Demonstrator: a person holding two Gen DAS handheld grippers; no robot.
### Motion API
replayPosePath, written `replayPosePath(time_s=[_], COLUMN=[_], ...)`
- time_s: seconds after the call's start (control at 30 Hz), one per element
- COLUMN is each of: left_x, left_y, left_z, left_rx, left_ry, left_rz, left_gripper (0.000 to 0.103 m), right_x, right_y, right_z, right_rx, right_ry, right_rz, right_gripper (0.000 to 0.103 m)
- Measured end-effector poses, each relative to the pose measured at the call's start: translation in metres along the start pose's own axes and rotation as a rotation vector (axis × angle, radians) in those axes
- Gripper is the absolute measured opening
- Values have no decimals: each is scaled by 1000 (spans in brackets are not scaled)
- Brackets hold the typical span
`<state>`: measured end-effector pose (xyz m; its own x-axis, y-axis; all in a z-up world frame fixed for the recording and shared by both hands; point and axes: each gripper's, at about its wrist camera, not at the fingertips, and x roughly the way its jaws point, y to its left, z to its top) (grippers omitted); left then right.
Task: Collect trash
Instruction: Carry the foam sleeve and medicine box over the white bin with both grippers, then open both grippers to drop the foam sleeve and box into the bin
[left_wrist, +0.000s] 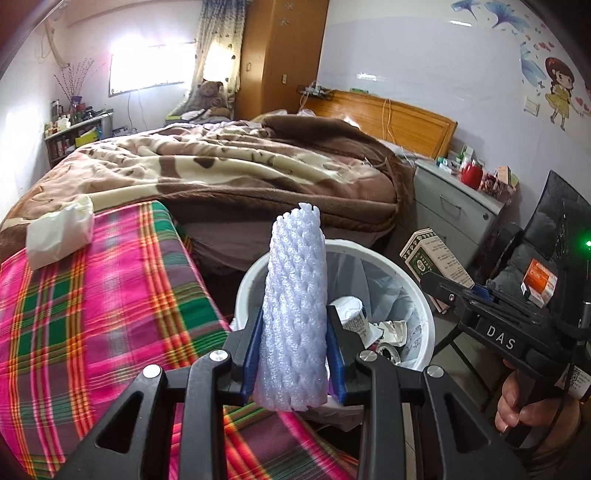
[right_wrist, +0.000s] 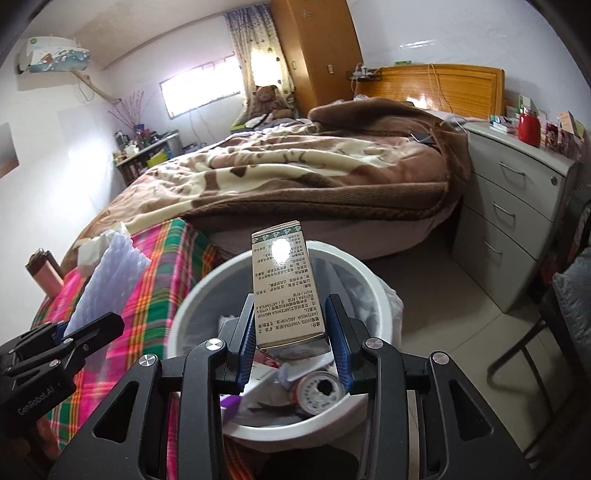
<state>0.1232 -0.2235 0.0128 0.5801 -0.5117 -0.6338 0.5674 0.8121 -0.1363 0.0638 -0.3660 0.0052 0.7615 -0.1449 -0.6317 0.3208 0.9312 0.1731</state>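
My left gripper (left_wrist: 293, 339) is shut on a white foam net sleeve (left_wrist: 295, 314) and holds it upright at the near rim of a white trash bin (left_wrist: 424, 306). The sleeve also shows in the right wrist view (right_wrist: 107, 280). My right gripper (right_wrist: 291, 325) is shut on a small green-and-white printed box (right_wrist: 286, 288), held above the same bin (right_wrist: 380, 295). The box shows in the left wrist view (left_wrist: 436, 258). The bin holds a paper cup (left_wrist: 351, 314), a can (right_wrist: 319, 391) and crumpled scraps.
A plaid pink-and-green cloth (left_wrist: 92, 314) covers the surface at the left, with a crumpled white tissue (left_wrist: 61, 232) on it. A bed with a brown blanket (right_wrist: 295, 166) lies behind. A grey drawer cabinet (right_wrist: 517, 206) and a black chair (left_wrist: 554, 229) stand at the right.
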Motion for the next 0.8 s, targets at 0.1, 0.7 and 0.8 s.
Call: replayPosePath(time_s=[0.1, 0.7, 0.8], left_x=[7, 33, 32], left_y=[-7, -24, -23], left_z=[0, 5, 5], left_rx=[7, 15, 14], left_ry=[17, 68, 70], left_rz=[-4, 18, 20], left_gripper=[33, 66, 66], right_x=[4, 23, 21], right_y=[-7, -20, -21], right_z=[-2, -6, -6], right_rx=[9, 0, 14], right_ry=[25, 95, 88], right_rz=[-18, -47, -36], right_gripper=[37, 44, 57])
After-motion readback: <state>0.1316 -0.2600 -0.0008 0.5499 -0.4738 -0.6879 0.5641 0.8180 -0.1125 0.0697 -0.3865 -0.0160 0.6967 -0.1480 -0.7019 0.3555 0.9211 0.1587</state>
